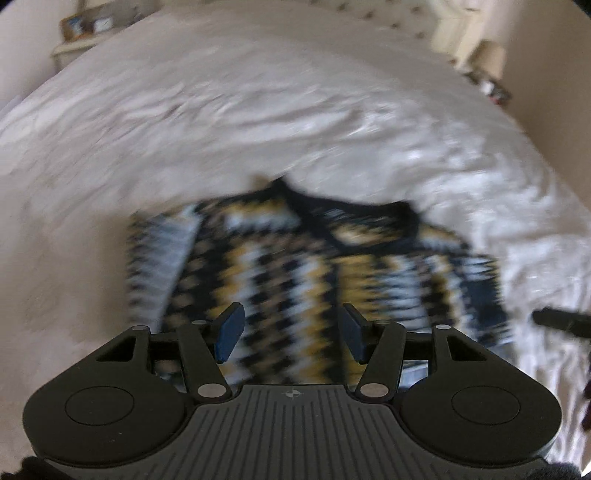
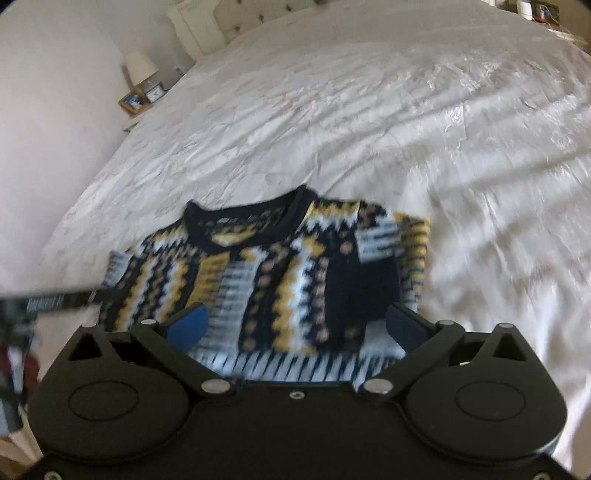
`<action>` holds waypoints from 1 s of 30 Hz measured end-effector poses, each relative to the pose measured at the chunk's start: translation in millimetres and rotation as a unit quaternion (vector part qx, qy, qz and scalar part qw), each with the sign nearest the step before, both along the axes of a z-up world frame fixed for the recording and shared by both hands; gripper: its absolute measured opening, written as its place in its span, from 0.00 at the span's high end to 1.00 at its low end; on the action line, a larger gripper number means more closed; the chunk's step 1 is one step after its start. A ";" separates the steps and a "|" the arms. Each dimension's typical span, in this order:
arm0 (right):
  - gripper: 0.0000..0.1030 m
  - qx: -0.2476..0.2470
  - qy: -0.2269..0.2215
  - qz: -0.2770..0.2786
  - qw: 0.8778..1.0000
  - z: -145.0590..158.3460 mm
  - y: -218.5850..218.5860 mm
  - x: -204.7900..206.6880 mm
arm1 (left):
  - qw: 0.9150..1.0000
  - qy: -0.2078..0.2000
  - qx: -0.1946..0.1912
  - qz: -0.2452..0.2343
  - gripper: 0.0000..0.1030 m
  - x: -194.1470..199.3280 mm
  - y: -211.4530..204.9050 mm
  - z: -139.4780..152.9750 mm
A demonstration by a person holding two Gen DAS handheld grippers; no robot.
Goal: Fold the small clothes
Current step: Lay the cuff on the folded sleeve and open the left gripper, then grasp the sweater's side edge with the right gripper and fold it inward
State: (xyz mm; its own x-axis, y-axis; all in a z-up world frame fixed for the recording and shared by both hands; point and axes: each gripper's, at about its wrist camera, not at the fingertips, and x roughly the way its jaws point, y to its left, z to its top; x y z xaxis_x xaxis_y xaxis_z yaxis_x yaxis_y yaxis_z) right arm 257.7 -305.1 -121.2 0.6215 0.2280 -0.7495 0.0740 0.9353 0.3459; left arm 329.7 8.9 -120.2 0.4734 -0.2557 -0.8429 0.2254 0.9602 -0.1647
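Note:
A small knitted sweater point(image 1: 295, 266) with a navy, yellow and white zigzag pattern lies on the white bed point(image 1: 258, 110), neck away from me, both sleeves folded in over the body. It also shows in the right wrist view point(image 2: 269, 273). My left gripper point(image 1: 291, 328) is open and empty, held above the sweater's lower part. My right gripper point(image 2: 295, 325) is open wide and empty above the sweater's hem. The left gripper's dark body point(image 2: 51, 299) shows at the left edge of the right wrist view. Both views are blurred by motion.
The white bedspread point(image 2: 406, 129) stretches far beyond the sweater. A bedside table with a lamp point(image 2: 140, 70) and a picture frame point(image 2: 133, 100) stands by the bed's far left. A tufted headboard point(image 2: 258, 14) is at the back.

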 end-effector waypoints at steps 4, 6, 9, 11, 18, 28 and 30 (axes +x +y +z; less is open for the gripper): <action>0.01 0.012 0.007 -0.008 1.000 -9.6 -10.5 26.2 | 1.000 0.025 0.014 0.012 0.47 11.5 20.5 -20.9; 0.01 0.012 0.010 -0.015 1.000 -15.1 -15.4 37.0 | 0.999 0.036 0.019 0.010 0.47 18.7 24.6 -33.0; 0.01 0.009 0.021 -0.022 0.999 -25.9 -23.3 51.2 | 0.998 0.055 0.024 0.003 0.47 30.6 27.3 -53.2; 0.03 0.011 0.035 -0.022 0.999 -34.6 -27.8 59.6 | 0.998 0.067 0.020 0.005 0.47 35.9 30.9 -64.5; 0.14 0.031 0.067 -0.012 0.997 -60.4 -36.7 72.9 | 0.998 0.062 -0.011 0.000 0.31 36.7 32.2 -76.2; 0.84 0.027 0.079 -0.029 0.996 -61.3 -42.2 69.8 | 0.999 0.028 -0.017 0.010 0.30 22.9 36.0 -53.9; 0.85 0.027 0.048 -0.008 0.998 -42.9 -36.3 66.0 | 1.000 0.013 -0.016 0.017 0.30 19.2 38.0 -44.1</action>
State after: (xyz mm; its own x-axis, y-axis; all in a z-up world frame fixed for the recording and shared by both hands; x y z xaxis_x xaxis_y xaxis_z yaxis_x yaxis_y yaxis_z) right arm 323.8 -341.3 -164.1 0.5518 0.2611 -0.7921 0.1238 0.9136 0.3874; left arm 348.8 46.9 -164.3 0.4599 -0.2659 -0.8472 0.1871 0.9617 -0.2003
